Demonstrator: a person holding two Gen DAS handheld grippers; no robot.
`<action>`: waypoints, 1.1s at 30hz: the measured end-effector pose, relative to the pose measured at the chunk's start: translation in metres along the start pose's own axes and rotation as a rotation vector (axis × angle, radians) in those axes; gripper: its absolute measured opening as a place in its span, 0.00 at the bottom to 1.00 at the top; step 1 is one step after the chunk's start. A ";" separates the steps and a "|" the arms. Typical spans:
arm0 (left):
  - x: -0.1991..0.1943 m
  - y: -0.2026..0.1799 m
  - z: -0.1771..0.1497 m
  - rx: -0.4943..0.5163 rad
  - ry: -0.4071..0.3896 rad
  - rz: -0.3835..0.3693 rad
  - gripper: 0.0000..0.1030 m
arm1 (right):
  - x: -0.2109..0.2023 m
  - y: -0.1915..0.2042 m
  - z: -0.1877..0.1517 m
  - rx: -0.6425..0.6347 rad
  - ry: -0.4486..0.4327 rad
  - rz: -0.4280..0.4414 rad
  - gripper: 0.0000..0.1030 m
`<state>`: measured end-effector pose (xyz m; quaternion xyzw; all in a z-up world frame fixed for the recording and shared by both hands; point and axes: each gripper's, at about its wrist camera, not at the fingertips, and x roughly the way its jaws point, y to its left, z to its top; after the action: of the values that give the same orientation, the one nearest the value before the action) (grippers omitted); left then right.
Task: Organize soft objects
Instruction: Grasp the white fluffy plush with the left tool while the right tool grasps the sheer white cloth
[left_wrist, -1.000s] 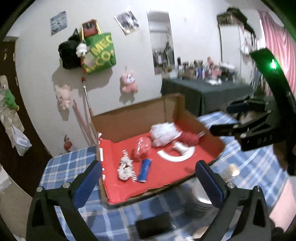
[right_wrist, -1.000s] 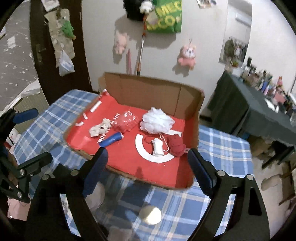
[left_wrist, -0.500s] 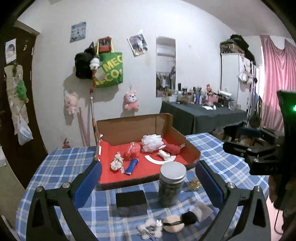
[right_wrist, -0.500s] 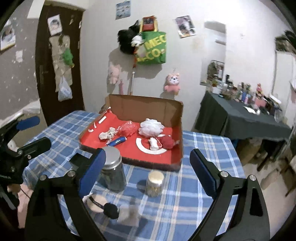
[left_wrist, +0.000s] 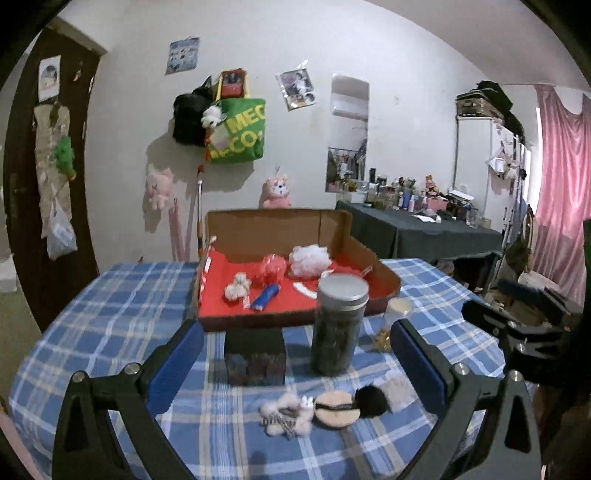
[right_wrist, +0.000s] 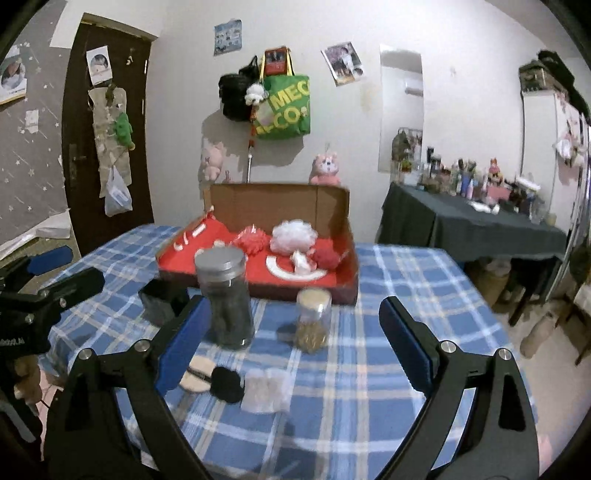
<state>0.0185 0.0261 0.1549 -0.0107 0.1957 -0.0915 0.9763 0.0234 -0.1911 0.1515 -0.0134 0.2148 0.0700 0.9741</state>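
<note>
A cardboard box with a red floor (left_wrist: 221, 310) (right_wrist: 347, 236) stands mid-table. It holds a white puff (left_wrist: 309, 259) (right_wrist: 294, 236), a red puff (left_wrist: 272, 268) (right_wrist: 253, 240), a dark red puff (right_wrist: 327, 257), a small white fluffy piece (left_wrist: 238, 288) and a blue tube (left_wrist: 265, 297). On the near cloth lie a fluffy white hair tie (left_wrist: 284, 415), a round beige pad (left_wrist: 337, 409) (right_wrist: 197, 373), a black pom-pom (left_wrist: 371, 399) (right_wrist: 226, 383) and a white cotton pad (right_wrist: 266, 389). My left gripper (left_wrist: 295, 373) is open and empty above them. My right gripper (right_wrist: 293, 350) is open and empty.
A tall dark jar with a metal lid (left_wrist: 340, 325) (right_wrist: 226, 295), a small glass jar (left_wrist: 392, 323) (right_wrist: 313, 319) and a black box (left_wrist: 255, 354) (right_wrist: 162, 301) stand before the cardboard box. The blue plaid table (left_wrist: 110, 295) sits near a wall; a dark side table (right_wrist: 461, 229) is behind right.
Both grippers have pulled back and dropped lower from over the box. The jars and the small soft things on the near cloth have come into view. Both stay open.
</note>
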 end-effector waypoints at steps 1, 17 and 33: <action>0.002 0.002 -0.006 -0.004 0.010 0.008 1.00 | 0.003 0.000 -0.006 0.003 0.008 -0.002 0.91; 0.056 0.017 -0.063 -0.017 0.218 0.031 1.00 | 0.063 -0.004 -0.069 0.060 0.219 0.015 0.91; 0.094 0.023 -0.089 -0.008 0.382 0.003 1.00 | 0.094 -0.003 -0.084 0.058 0.309 0.072 0.91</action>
<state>0.0732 0.0330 0.0357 0.0033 0.3780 -0.0895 0.9214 0.0732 -0.1869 0.0355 0.0120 0.3644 0.0957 0.9262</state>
